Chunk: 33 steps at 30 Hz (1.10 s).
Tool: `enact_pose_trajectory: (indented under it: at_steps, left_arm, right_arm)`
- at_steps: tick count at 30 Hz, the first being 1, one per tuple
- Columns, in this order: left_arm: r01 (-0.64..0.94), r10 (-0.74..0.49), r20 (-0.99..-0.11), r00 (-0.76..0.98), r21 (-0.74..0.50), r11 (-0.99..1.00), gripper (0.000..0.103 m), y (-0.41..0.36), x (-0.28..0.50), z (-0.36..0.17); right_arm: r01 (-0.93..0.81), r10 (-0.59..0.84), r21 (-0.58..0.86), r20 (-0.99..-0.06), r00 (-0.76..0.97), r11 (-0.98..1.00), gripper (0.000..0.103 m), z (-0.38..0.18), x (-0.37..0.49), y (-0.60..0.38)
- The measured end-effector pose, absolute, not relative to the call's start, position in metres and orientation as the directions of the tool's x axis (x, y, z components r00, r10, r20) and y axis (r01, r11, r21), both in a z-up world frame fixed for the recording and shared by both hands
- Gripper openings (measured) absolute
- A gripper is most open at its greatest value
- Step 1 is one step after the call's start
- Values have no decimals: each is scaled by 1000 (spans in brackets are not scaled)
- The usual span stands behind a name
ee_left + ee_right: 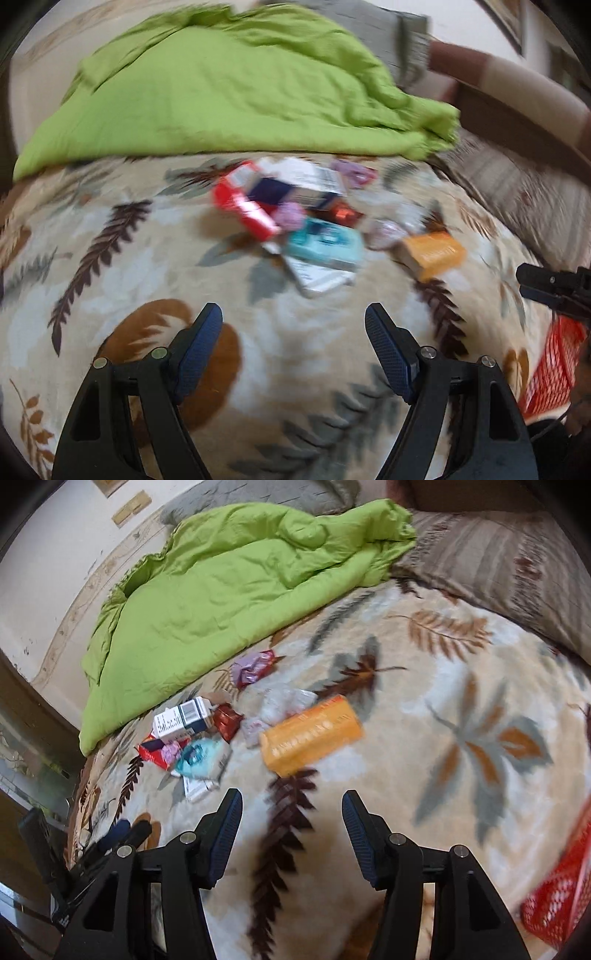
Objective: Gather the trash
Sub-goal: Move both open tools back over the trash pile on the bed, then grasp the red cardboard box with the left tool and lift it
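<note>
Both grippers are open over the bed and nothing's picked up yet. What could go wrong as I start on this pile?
1. The trash lies overlapped: the teal pack rests on a white box, so one grasp may drag its neighbours.
2. The clear wrapper is hard to see on the patterned blanket and may be missed.
3. The red basket sits far right, so carried items may drop.

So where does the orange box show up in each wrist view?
Left wrist: the orange box lies right of centre, at the right end of the trash pile on the leaf-print blanket.
Right wrist: the orange box lies near the middle, just ahead of the open fingers.
Shared landmark: the green quilt beyond the pile in both views.
</note>
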<state>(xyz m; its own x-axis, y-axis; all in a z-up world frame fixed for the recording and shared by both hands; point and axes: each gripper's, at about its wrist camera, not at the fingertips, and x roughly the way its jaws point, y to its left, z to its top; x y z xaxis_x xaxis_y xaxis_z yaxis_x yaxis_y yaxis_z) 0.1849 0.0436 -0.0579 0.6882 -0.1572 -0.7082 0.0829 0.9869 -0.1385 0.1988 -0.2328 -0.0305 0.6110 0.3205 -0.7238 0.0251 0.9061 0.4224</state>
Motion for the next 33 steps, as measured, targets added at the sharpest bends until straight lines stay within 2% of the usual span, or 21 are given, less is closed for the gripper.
enact_pose_trajectory:
  at_steps: [5,13,15,17,21,22,26,27,31,33]
  left_arm:
    - [-21,-137,-725,675,-205,979,79,69,202,-71]
    - [-17,-147,-720,678,-216,976,79,73,206,-72]
    - [-19,-150,-722,675,-220,975,79,75,210,-72]
    - [-31,-146,-719,680,-226,974,79,78,215,-72]
    - [-63,-142,-710,690,-254,965,79,87,232,-69]
    - [-74,-149,-709,690,-274,959,79,90,236,-70]
    - [-118,-213,-706,675,-388,914,78,102,259,-77]
    - [-125,-216,-708,673,-397,909,77,103,263,-78]
    - [-147,-246,-710,660,-443,884,59,106,289,-85]
    - [-169,-274,-721,637,-477,863,55,108,300,-93]
  right_arm:
    - [5,301,384,-732,612,923,60,-31,252,-201]
    - [94,199,294,-815,544,951,60,-74,324,-173]
    - [87,176,270,-806,565,959,60,-77,328,-167]
    - [71,164,247,-805,570,966,27,-79,330,-160]
    - [37,214,289,-783,584,957,24,-83,328,-160]
    - [24,238,313,-766,597,949,19,-81,326,-162]
    - [-17,300,369,-726,618,929,19,-75,318,-160]
    - [-26,302,366,-725,618,930,19,-74,318,-159]
    - [-36,311,372,-714,627,927,19,-72,315,-159]
    - [-39,316,377,-709,631,925,19,-70,314,-161]
